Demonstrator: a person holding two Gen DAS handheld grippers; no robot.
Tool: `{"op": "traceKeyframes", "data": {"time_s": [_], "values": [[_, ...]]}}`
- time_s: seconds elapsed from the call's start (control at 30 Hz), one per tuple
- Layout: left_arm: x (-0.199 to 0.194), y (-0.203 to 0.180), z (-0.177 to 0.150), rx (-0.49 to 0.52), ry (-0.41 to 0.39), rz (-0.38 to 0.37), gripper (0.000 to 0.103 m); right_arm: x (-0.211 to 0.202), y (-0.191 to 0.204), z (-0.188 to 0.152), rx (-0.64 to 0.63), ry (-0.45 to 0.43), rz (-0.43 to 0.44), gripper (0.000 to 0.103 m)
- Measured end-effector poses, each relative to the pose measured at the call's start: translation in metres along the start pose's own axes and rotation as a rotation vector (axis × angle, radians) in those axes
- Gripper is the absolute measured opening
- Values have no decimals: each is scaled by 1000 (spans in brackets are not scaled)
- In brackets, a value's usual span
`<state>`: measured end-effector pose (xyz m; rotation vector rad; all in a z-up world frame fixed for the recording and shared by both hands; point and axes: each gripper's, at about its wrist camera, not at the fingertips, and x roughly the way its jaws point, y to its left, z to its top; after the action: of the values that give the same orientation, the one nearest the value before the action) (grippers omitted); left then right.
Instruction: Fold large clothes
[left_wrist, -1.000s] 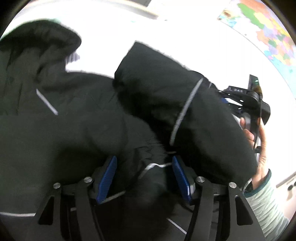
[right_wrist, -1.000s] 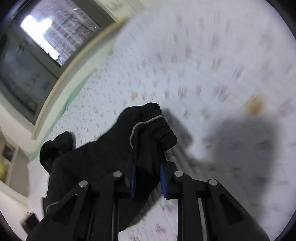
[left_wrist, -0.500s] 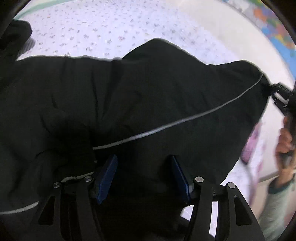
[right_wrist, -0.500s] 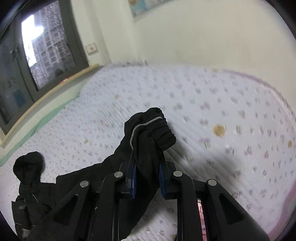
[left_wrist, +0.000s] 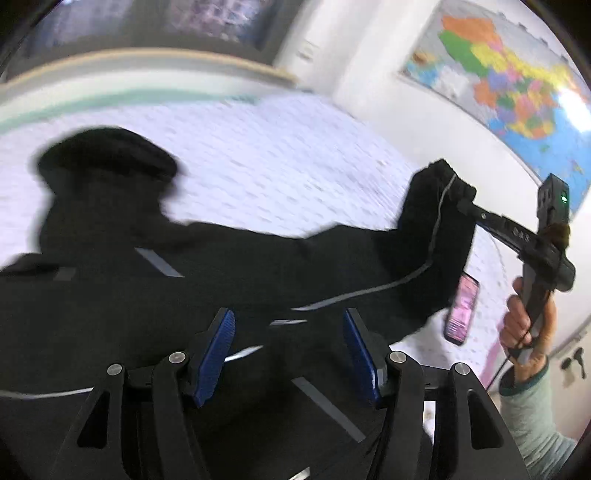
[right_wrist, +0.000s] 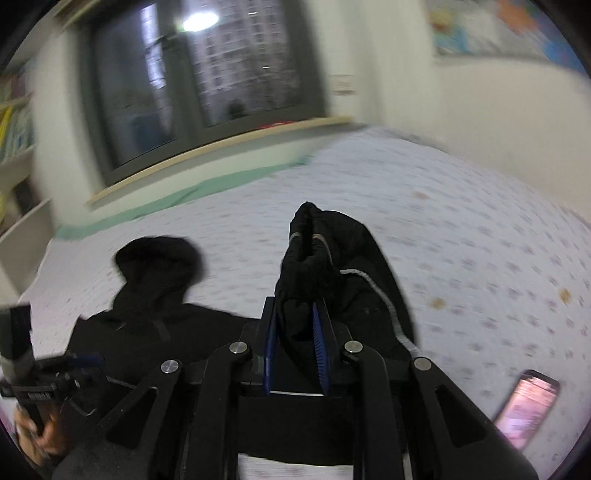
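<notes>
the black coat (left_wrist: 229, 266) has been lifted off the bed (left_wrist: 277, 155) and pulled wide. its cuff is pinched in the closed right gripper (right_wrist: 295, 347); its body is held between the left gripper's (left_wrist: 288, 350) half-open pads, ready for folding.

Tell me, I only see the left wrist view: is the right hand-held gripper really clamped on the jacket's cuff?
Observer: Yes. In the right wrist view, the blue pads of the right hand-held gripper pinch the cuff, which bunches up above them.
Operator: Is the phone under the jacket?
Observer: No. The phone shows whole on the bed, screen lit, apart from the jacket.
Operator: Anything left of the window?
Observer: A white shelf; its contents are too blurred to tell.
</notes>
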<state>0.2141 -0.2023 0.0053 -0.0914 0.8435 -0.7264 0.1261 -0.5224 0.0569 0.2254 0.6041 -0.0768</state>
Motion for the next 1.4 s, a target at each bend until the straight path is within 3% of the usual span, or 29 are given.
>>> {"op": "traceKeyframes", "data": {"time_s": [0.2,0.4,0.67,0.8,0.97,1.03,1.1,1.17,1.27,1.4], "values": [[-86,69,-18,-42,-81,146,61,10,132,2,-145,13,94,22],[-134,129,-54,-123,-106,191,61,32,261,-18,-265,62,238,22],[-142,185,-98,-235,-88,222,61,96,401,-96,-400,219,392,21],[-144,215,-114,-290,-63,225,61,145,446,-151,-455,308,386,21],[-135,239,-126,-334,-13,187,63,184,455,-186,-440,392,387,32],[-129,243,-124,-346,11,134,63,176,444,-175,-418,392,426,36],[-122,245,-120,-358,21,81,64,160,426,-156,-389,364,455,53],[-111,248,-113,-385,39,10,68,138,401,-136,-365,297,464,64],[-83,254,-102,-453,75,-21,70,117,357,-112,-346,209,379,64],[-39,258,-94,-513,118,-22,70,119,293,-98,-299,207,240,64]]}}
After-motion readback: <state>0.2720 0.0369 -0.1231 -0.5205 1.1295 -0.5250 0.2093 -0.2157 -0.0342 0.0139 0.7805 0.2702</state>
